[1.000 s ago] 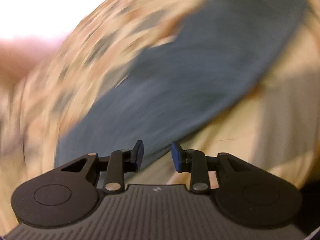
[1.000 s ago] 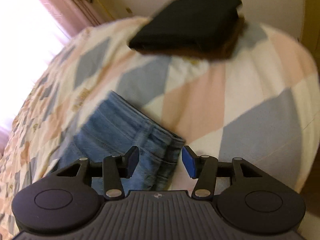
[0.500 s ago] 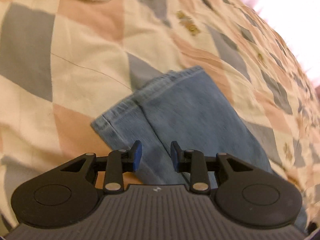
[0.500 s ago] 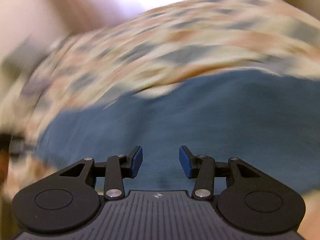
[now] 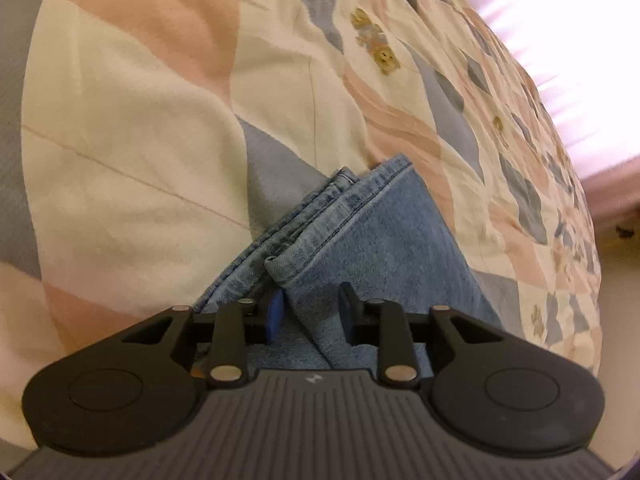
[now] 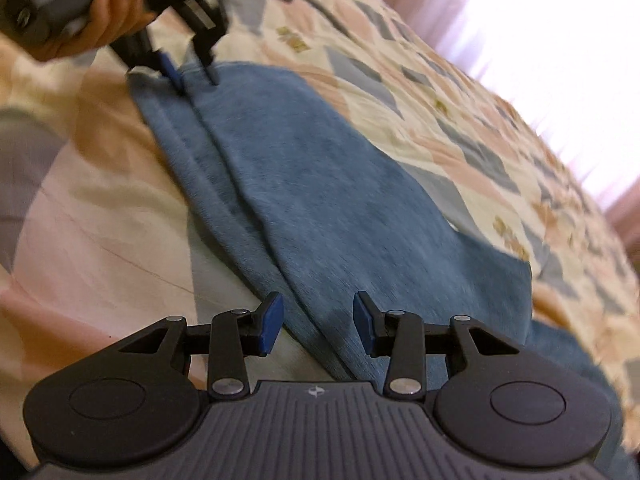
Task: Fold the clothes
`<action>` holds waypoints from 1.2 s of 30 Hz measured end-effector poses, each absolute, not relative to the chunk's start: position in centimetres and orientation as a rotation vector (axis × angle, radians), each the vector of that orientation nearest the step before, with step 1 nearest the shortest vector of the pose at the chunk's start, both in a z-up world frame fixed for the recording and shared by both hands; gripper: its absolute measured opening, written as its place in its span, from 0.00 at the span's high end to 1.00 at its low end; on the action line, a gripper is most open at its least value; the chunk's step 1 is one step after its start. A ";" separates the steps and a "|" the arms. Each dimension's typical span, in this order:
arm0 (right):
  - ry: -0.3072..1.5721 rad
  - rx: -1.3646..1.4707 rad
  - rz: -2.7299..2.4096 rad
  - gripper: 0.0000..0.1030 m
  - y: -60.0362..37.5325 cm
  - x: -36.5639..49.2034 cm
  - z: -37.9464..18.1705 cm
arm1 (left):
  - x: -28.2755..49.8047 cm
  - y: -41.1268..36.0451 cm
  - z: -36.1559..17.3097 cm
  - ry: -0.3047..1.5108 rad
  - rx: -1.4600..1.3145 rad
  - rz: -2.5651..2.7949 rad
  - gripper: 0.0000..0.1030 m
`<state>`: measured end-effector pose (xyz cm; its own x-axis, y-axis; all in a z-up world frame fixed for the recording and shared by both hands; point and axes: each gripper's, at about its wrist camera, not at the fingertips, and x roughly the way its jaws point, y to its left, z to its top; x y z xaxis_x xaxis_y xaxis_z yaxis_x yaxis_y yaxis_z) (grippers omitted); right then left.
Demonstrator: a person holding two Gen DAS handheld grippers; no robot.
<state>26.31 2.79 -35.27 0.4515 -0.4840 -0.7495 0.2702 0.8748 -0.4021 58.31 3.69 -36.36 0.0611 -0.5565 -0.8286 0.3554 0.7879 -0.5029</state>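
Now your left tool [image 5: 308,312] is closing on the jeans [image 5: 384,240] hem, anchoring it; your right tool [image 6: 318,322], half-open, is closing astride their edge.

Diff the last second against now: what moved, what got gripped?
The left gripper swung from a blurred sweep down to the hem end of the folded light-blue denim jeans; its jaws are closing with a fold of denim between them. The right gripper left the waistband end, swept along the legs and now straddles their edge, jaws closing, pads not pressing. The jeans stayed flat on the pastel patchwork quilt.
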 end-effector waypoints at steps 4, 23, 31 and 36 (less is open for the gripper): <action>1.005 -0.343 -0.487 0.70 2.8 28.0 -36.3 | 58.4 4.9 -36.1 1.323 -0.200 -0.740 0.99; 0.973 -0.513 -0.454 0.97 3.6 31.4 -38.1 | 57.5 7.2 -32.6 1.213 -0.218 -0.817 1.00; 0.954 -0.532 -0.421 0.97 5.3 30.2 -36.6 | 55.7 10.5 -33.3 1.191 -0.142 -0.834 1.00; 0.995 -0.545 -0.394 0.97 5.9 30.5 -38.3 | 55.4 11.3 -34.9 1.187 -0.105 -0.837 0.99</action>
